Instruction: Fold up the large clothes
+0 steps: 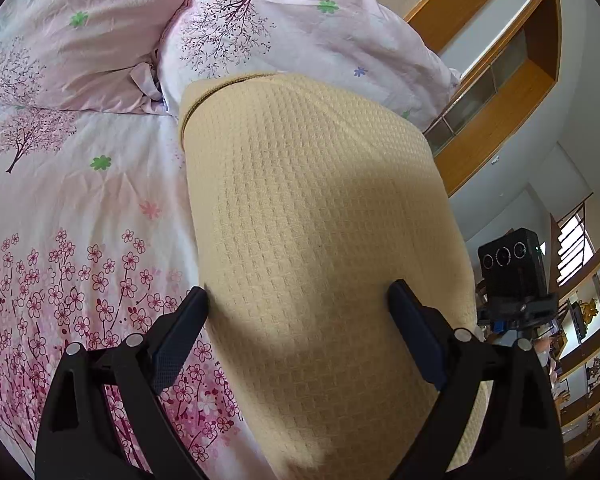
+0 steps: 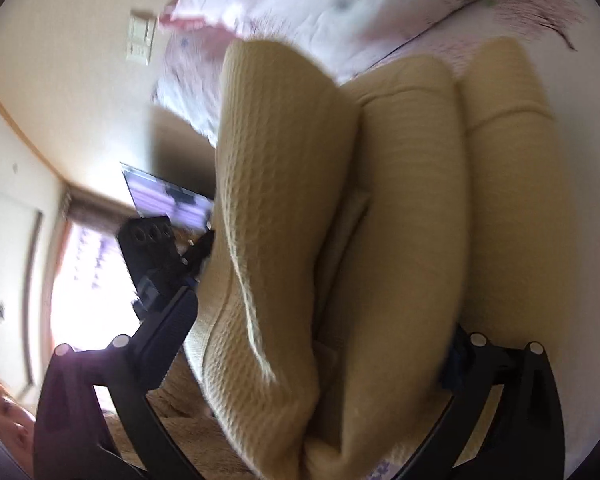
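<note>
A large beige waffle-knit garment (image 1: 312, 220) lies in a long folded strip on the flowered bed sheet (image 1: 60, 220). My left gripper (image 1: 298, 300) is open, its two fingers straddling the near end of the strip, one on each side. In the right wrist view the same garment (image 2: 400, 220) shows in thick rolled folds, blurred. My right gripper (image 2: 320, 320) stands wide open around these folds; its left finger (image 2: 172, 320) is beside the cloth and its right finger is mostly hidden behind it.
A pink flowered duvet (image 1: 292, 28) is heaped at the head of the bed. Wooden shelving (image 1: 500, 92) lines the wall on the right. The other gripper's camera block (image 1: 512, 268) sits beside the cloth. A window (image 2: 88, 280) and a screen (image 2: 168, 200) lie to the left.
</note>
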A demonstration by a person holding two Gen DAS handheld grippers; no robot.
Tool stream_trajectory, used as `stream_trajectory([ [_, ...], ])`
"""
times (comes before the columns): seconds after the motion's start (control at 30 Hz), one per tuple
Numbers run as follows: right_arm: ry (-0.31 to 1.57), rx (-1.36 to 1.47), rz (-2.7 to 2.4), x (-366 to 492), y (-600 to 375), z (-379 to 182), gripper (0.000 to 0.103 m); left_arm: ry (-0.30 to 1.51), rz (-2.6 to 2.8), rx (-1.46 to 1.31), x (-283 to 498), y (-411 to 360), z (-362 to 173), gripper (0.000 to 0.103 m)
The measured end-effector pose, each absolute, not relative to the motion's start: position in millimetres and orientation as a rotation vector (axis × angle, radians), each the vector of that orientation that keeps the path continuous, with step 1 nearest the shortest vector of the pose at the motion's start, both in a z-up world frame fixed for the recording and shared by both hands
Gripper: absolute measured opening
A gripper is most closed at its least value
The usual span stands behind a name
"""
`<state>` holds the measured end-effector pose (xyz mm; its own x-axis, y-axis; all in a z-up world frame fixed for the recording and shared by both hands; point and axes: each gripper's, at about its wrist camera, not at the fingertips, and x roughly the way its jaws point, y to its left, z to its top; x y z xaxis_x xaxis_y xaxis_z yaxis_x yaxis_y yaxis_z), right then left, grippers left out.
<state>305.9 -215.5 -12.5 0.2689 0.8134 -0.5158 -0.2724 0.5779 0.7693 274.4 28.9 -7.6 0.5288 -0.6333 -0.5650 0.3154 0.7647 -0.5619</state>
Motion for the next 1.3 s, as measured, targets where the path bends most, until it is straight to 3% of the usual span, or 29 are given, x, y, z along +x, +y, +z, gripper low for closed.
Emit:
stream_trajectory([
  [0.07, 1.028, 0.553, 0.73, 305, -204, -10, 0.061, 0.834, -0.584, -0.417, 274, 28, -7, 0.092],
  [0.1, 1.016, 0.553, 0.745, 304, -201, -8, 0.033, 0.835, -0.57, -0.406, 274, 26, -5, 0.092],
  [0.13, 0.993, 0.567, 0.744, 300, -202, -1, 0.027, 0.838, -0.561, -0.394, 274, 25, -3, 0.092],
  [0.2, 0.93, 0.525, 0.732, 295, -200, 20, 0.022, 0.817, -0.548, -0.361, 272, 21, 4, 0.091],
  [0.3, 0.837, 0.462, 0.725, 278, -201, 55, 0.021, 0.744, -0.572, -0.289, 263, 9, 29, 0.084],
  [0.47, 0.738, 0.422, 0.652, 248, -233, 90, 0.02, 0.647, -0.62, -0.248, 252, -5, 64, 0.084],
  [0.8, 0.906, 0.676, 0.564, 270, -305, -20, 0.024, 0.715, -0.538, -0.193, 269, -24, 42, 0.084],
  [0.87, 0.922, 0.709, 0.559, 272, -313, -30, 0.029, 0.723, -0.52, -0.155, 267, -32, 41, 0.084],
  [0.93, 0.932, 0.65, 0.519, 269, -316, -21, 0.055, 0.737, -0.504, -0.091, 264, -43, 38, 0.084],
  [1.0, 0.91, 0.582, 0.459, 258, -321, -6, 0.063, 0.72, -0.479, -0.037, 257, -49, 36, 0.084],
  [1.17, 0.672, 0.385, 0.26, 226, -332, 50, 0.064, 0.672, -0.459, -0.059, 252, -41, 48, 0.084],
  [1.3, 0.638, 0.26, 0.304, 224, -294, 65, 0.04, 0.665, -0.449, -0.048, 254, -47, 50, 0.084],
])
